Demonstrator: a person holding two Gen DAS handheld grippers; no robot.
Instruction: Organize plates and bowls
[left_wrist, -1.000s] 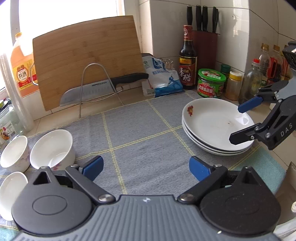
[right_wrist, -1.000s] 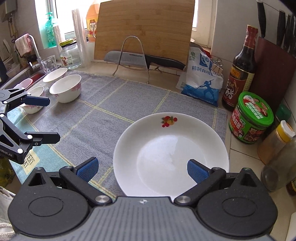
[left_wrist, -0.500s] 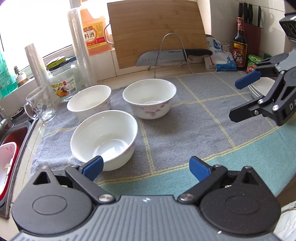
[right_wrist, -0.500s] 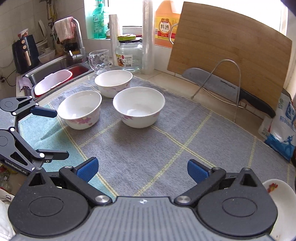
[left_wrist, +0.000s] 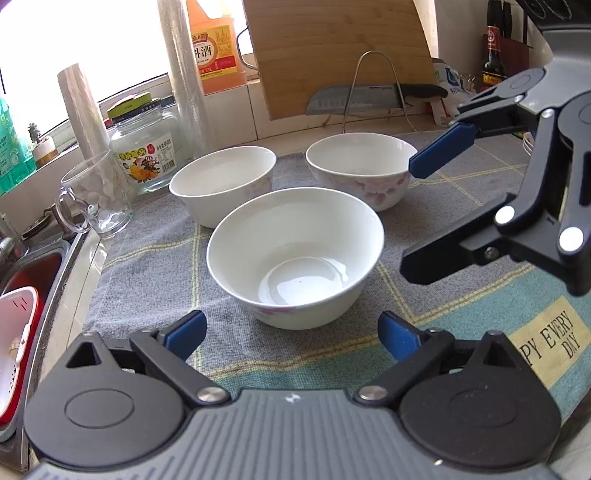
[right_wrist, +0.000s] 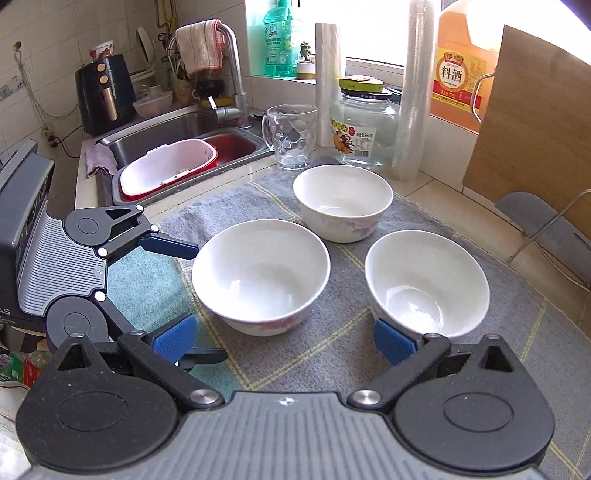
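Nearing the closest bowl (left_wrist: 295, 254), left gripper (left_wrist: 291, 334) open; plates apparently gone.

plates (left_wrist: 527, 142) mostly hidden behind right claw (left_wrist: 413, 218), cutting board (right_wrist: 532, 122) cropped

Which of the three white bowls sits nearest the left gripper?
The front bowl, directly ahead of the open left gripper; the other two sit farther back.

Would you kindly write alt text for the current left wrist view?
Three empty white bowls sit on a grey mat, the nearest just ahead of the open left gripper. The right gripper, also open, hovers at right; a glass mug and jar stand behind left.
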